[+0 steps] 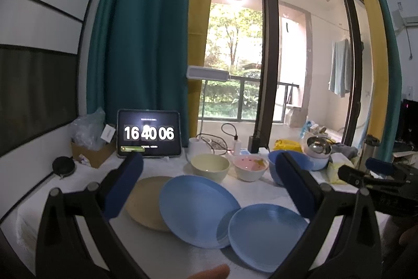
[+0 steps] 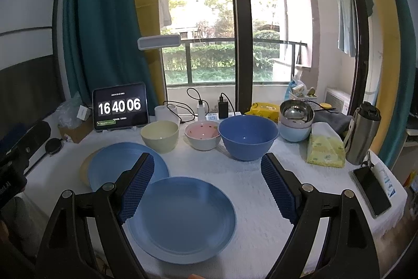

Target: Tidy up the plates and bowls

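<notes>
Blue-padded, our right claw (image 2: 206, 187) and left claw (image 1: 209, 190) hover wide open and empty above the plates. White worktop (image 2: 261, 174) lies bare between the near blue plate (image 2: 183, 218) and the blue bowl (image 2: 248, 136).

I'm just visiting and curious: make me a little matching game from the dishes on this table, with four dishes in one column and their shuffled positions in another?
Things:
1. cream bowl
2. pink-lined white bowl
3. big dark blue bowl
4. steel bowl

Places:
A. stacked on a pale blue bowl
B. middle of the bowl row
C. nearest the clock tablet
D. directly behind the right gripper

Pairs: 1-C, 2-B, 3-D, 4-A
</notes>
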Demonstrator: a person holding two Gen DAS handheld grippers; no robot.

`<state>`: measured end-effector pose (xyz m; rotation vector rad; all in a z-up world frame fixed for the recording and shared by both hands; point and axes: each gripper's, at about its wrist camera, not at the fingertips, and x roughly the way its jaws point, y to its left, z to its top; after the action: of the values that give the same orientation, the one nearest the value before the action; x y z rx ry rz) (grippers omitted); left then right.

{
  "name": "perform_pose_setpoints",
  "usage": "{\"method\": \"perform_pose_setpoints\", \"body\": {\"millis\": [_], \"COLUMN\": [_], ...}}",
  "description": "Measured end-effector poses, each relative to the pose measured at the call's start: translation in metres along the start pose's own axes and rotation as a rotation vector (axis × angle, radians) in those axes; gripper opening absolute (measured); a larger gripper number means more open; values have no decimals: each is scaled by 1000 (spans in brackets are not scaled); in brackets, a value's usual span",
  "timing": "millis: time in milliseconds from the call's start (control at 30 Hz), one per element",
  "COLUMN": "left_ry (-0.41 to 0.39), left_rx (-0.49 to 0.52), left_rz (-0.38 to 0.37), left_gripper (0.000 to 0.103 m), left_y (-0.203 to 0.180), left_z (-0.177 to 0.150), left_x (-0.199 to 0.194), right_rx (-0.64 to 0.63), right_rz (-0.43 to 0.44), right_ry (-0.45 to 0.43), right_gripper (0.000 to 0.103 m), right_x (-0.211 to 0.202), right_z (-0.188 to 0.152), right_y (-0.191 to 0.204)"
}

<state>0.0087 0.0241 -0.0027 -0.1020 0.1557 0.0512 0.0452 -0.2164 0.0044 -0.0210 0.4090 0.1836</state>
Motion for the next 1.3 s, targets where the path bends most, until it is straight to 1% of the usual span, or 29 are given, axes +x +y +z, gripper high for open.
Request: {"method": "perform_pose_setpoints", "body": {"millis": [367, 1033, 1300], "left_ry": [-5, 10, 46], "left_rx": [19, 8, 20], "left_rz": [3, 9, 18], "left_gripper": [102, 102, 102], "left_y": [-1, 5, 1], "left_z": [1, -2, -8], "left_x": [0, 12, 26], "right_rx": [-2, -9, -3], "right_rz": [-1, -10, -6], "right_ry": [1, 21, 43], "right_gripper": [87, 87, 87], "right_x": [0, 12, 25], "right_z": [1, 4, 1], "right_y": [-1, 2, 1]}}
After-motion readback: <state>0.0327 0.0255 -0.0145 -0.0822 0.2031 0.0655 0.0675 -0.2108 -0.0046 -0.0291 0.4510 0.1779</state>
